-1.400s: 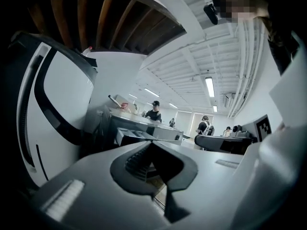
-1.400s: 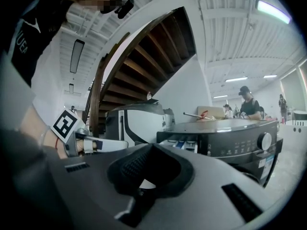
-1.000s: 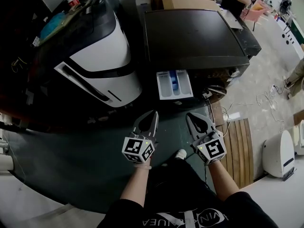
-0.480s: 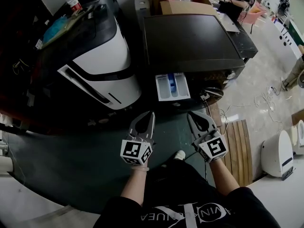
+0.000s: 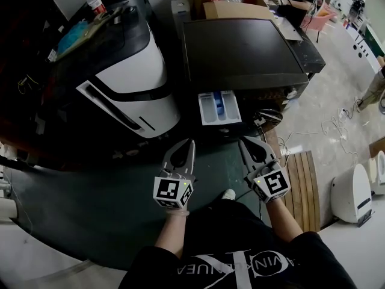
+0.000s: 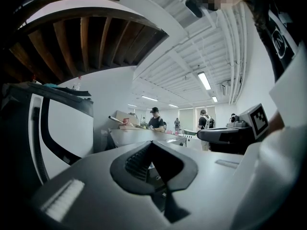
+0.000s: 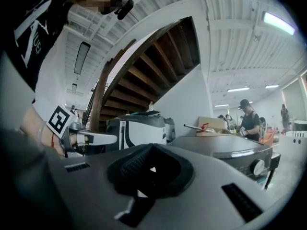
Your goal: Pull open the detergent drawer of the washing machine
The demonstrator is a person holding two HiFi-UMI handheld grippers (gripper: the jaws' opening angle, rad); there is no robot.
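Note:
In the head view the washing machine (image 5: 243,47) has a dark grey top. Its white detergent drawer (image 5: 219,108), with a blue insert, stands pulled out of the front. My left gripper (image 5: 191,142) hovers just short of the drawer and slightly to its left, jaws shut and empty. My right gripper (image 5: 242,139) is beside it on the right, also shut with nothing between its fingers. In the left gripper view the closed left gripper (image 6: 152,143) points level at the machine's top (image 6: 144,135). In the right gripper view the right gripper (image 7: 152,145) faces the machine's knob (image 7: 259,166).
A white-and-black appliance (image 5: 129,83) stands left of the machine. A cardboard box (image 5: 231,6) sits behind it. A wooden slatted board (image 5: 301,185), cables (image 5: 337,125) and a white unit (image 5: 352,194) lie on the floor at right. People stand at the back.
Both grippers have risen a little in front of the machine, still shut. The left one has rolled slightly. The drawer stays pulled out.

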